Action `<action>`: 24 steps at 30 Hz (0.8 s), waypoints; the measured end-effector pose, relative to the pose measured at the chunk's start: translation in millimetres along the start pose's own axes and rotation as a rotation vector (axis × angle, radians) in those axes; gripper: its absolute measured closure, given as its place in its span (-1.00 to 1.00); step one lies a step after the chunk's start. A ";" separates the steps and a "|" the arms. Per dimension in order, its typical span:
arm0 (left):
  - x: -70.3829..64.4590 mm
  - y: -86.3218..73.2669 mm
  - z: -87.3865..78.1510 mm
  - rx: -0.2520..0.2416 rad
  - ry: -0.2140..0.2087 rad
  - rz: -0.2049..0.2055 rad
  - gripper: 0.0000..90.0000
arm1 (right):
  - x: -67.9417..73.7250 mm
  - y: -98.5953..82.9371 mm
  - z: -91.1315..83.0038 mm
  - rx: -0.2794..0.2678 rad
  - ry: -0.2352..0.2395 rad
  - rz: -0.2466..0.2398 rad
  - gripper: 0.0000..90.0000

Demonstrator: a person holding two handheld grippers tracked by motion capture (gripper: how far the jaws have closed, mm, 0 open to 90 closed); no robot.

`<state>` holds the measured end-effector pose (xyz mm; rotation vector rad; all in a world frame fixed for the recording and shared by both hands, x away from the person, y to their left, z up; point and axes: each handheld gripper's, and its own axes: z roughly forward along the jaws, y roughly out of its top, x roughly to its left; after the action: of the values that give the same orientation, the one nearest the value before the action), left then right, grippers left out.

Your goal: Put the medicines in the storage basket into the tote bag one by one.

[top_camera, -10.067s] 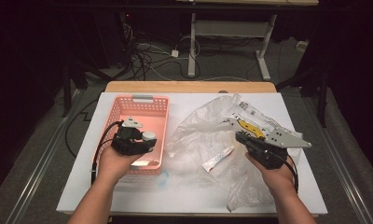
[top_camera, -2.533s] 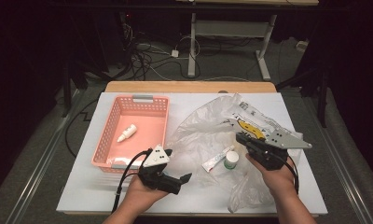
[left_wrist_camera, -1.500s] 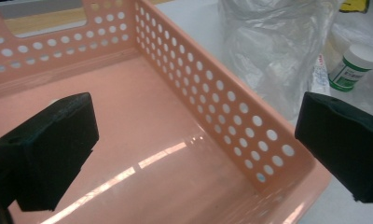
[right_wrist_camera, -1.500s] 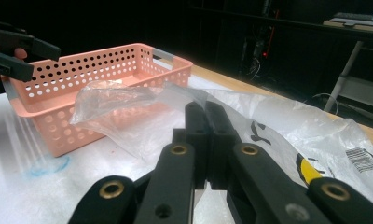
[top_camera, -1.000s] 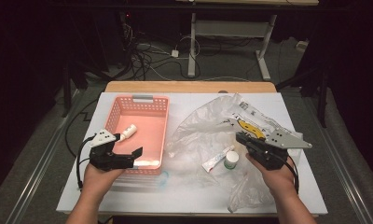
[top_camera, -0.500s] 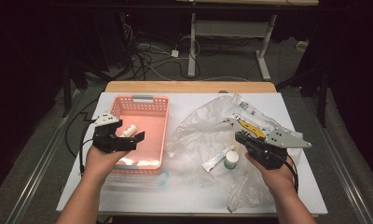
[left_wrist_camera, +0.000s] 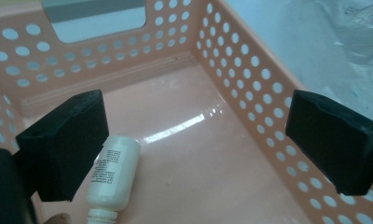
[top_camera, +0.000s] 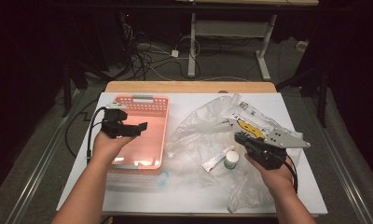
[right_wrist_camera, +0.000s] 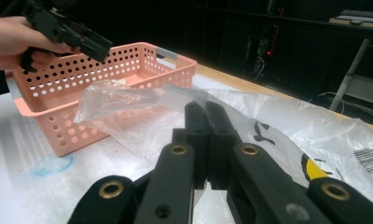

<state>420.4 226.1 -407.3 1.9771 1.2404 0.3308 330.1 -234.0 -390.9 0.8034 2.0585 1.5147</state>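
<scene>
Lying on its side on the basket [left_wrist_camera: 250,93] floor, a small white bottle [left_wrist_camera: 112,175] with a printed label sits just under the left gripper [left_wrist_camera: 194,135], whose jaws stand wide apart. The right gripper [right_wrist_camera: 206,140] rests with jaws pressed together on the clear plastic bag [right_wrist_camera: 287,116].

Left gripper [top_camera: 137,127] over pink perforated plastic basket [top_camera: 157,140]; right gripper [top_camera: 240,138] on crinkled clear plastic bag [top_camera: 198,135], near small white green-capped jar [top_camera: 231,160].
</scene>
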 end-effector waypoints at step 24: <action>18.7 4.8 50.3 0.252 0.081 -0.066 -0.72 | 1.6 -0.9 1.4 0.006 0.005 -0.006 1.00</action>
<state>461.6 217.5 -441.0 2.1461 1.4557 0.2322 329.8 -232.1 -392.3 0.7962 2.0683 1.5097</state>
